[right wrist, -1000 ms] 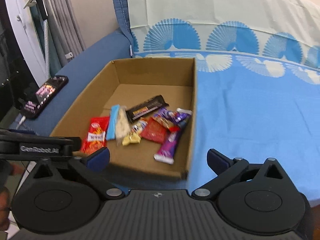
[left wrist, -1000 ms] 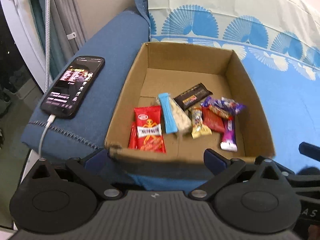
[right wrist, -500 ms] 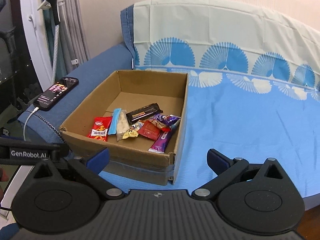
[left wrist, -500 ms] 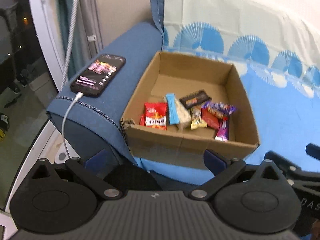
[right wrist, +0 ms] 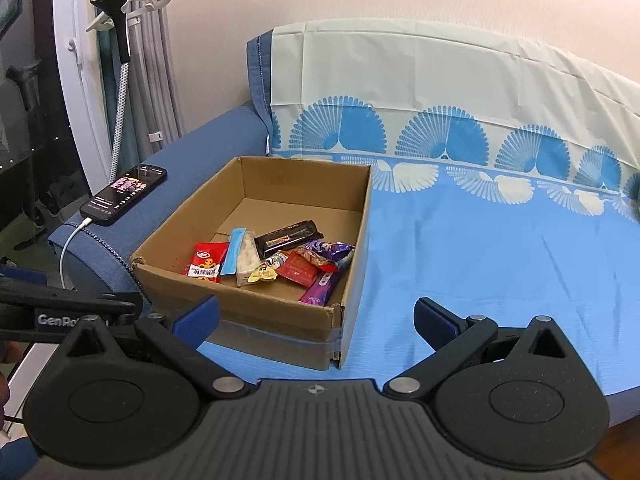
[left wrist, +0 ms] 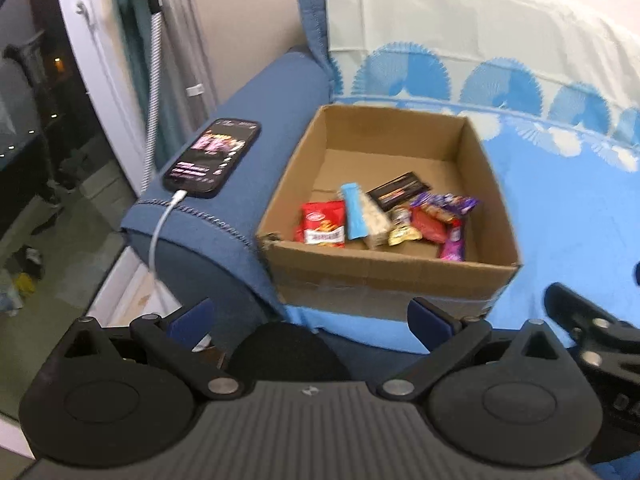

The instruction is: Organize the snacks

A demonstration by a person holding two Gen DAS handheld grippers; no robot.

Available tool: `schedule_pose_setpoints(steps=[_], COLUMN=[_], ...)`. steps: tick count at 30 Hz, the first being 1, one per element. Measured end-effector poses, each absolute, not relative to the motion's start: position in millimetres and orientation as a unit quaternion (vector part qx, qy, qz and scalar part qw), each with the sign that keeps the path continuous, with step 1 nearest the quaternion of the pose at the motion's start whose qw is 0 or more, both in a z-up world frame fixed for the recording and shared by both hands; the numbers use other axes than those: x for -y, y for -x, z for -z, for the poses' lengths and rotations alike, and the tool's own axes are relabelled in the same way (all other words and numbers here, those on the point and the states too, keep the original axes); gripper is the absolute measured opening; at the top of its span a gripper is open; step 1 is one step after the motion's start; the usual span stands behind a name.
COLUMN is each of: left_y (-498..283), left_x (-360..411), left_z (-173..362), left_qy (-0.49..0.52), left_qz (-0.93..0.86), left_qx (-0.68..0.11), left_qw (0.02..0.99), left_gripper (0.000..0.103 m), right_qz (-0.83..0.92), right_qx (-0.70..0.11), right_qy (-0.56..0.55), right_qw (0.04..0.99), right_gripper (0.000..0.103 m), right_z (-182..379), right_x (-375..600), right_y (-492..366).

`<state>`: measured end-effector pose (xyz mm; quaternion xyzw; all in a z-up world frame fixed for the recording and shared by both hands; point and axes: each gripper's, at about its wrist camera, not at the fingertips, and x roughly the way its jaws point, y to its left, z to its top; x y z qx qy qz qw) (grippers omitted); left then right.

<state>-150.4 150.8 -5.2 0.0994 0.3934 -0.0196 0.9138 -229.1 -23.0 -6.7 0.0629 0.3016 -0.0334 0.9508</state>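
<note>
Snacks [right wrist: 276, 258] in cardboard box [right wrist: 280, 320], centre-left of frame, ahead of both wide-open, empty grippers; right gripper [right wrist: 316, 316] looks nearer.

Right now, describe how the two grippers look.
Both match: a ribbed dark grey body, two round black discs, black linkage arms with silver pivot pins, and blue pads on the fingers. The left gripper and right gripper each carry a small emblem at centre. White "GenRo" lettering marks the left one's side in the right wrist view.
</note>
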Motion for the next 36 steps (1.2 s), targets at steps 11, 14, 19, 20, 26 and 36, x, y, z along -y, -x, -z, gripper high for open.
schedule_pose_setpoints(steps=[11,14,19,20,26,36], left_y=[155.2,157.1,158.7,158.7,158.8,159.1], left_x=[-153.0,-152.1,-151.8,-152.1,-153.8,-154.0], left_z=[-2.0,-3.4,-5.1,-5.5,-5.4,-4.7], left_qy=[-0.097,-0.099,-0.1,-0.099,-0.099,-0.101], left_qz=[0.025,0.032,0.033,0.033,0.032,0.032], left_qx=[-0.393,-0.394,-0.392,-0.392,-0.392,-0.391], left_qw=[0.914,0.913,0.914,0.914,0.914,0.914], left_gripper=[0.103,0.103,0.103,0.103,0.103,0.103], right_qz=[0.032,0.032,0.031,0.031,0.029,0.029], right_qx=[-0.287,-0.285,-0.283,-0.283,-0.283,-0.283], right_qy=[-0.053,-0.051,-0.046,-0.046,-0.042,-0.042], right_qw=[0.956,0.957,0.958,0.958,0.958,0.958], right_gripper=[0.102,0.102,0.102,0.102,0.102,0.102], right_z=[-0.7,-2.1,-3.4,-3.6,-3.5,-3.4], right_x=[18.0,17.1,14.5,14.4,13.1,12.1], right_y=[237.5,237.9,238.5,238.5,238.1,237.9])
